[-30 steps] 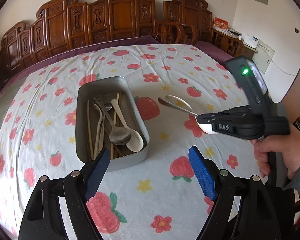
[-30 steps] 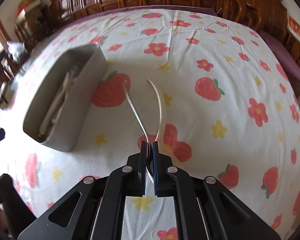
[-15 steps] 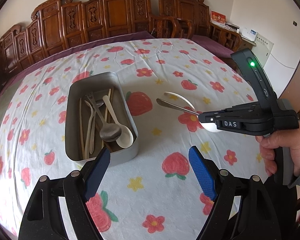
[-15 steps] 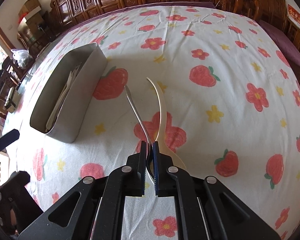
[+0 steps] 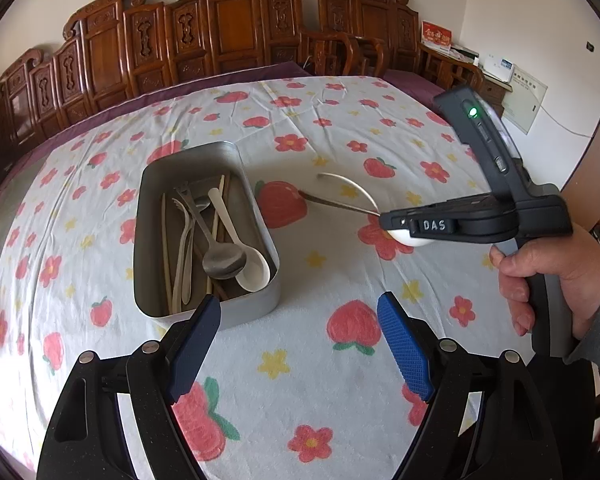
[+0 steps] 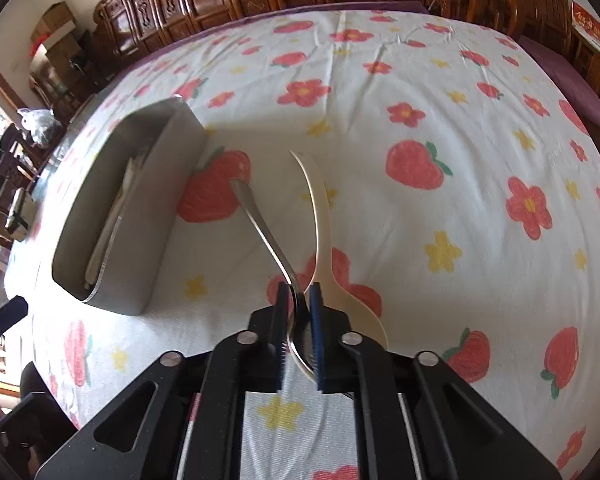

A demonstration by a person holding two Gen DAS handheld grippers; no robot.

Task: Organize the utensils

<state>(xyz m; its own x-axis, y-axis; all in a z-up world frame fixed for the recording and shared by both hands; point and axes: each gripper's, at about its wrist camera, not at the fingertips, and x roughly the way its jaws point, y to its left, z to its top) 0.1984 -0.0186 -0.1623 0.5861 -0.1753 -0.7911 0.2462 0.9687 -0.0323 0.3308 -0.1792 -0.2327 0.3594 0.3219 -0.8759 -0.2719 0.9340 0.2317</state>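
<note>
From the left wrist camera, your left gripper (image 5: 300, 340) hangs over the tabletop (image 5: 340, 380) with its jaws spread wide and nothing between them; its blue pads (image 5: 404, 348) frame a bare stretch of the strawberry-and-flower cloth. Just beyond the left pad sits the metal tray (image 5: 260, 304), which holds a steel spoon (image 5: 224, 260), a white spoon (image 5: 252, 272), pale forks and chopsticks lying lengthwise. To the right of the tray, your right hand (image 5: 556, 276) grips the handle of the right gripper (image 5: 396, 226), which points toward the tray. A metal spoon (image 5: 340, 205) juts from its tip, handle end toward the tray's right wall but well short of it. A cream spoon (image 5: 356, 188) shows beside it, its bowl under the gripper's tip. Carved wooden chairs (image 5: 228, 32) line the far edge.

From the right wrist camera, your right gripper (image 6: 300, 334) has its jaws pressed almost together, pinching the metal spoon (image 6: 268, 236) at its bowl. The handle reaches forward and left, ending over a printed strawberry near the metal tray (image 6: 140, 216). The cream spoon (image 6: 324, 216) runs just right of it, its bowl beside the right jaw; you cannot tell whether it rests on the cloth or is caught in the grip. The tray stands to the left, pale utensils showing inside.
</note>
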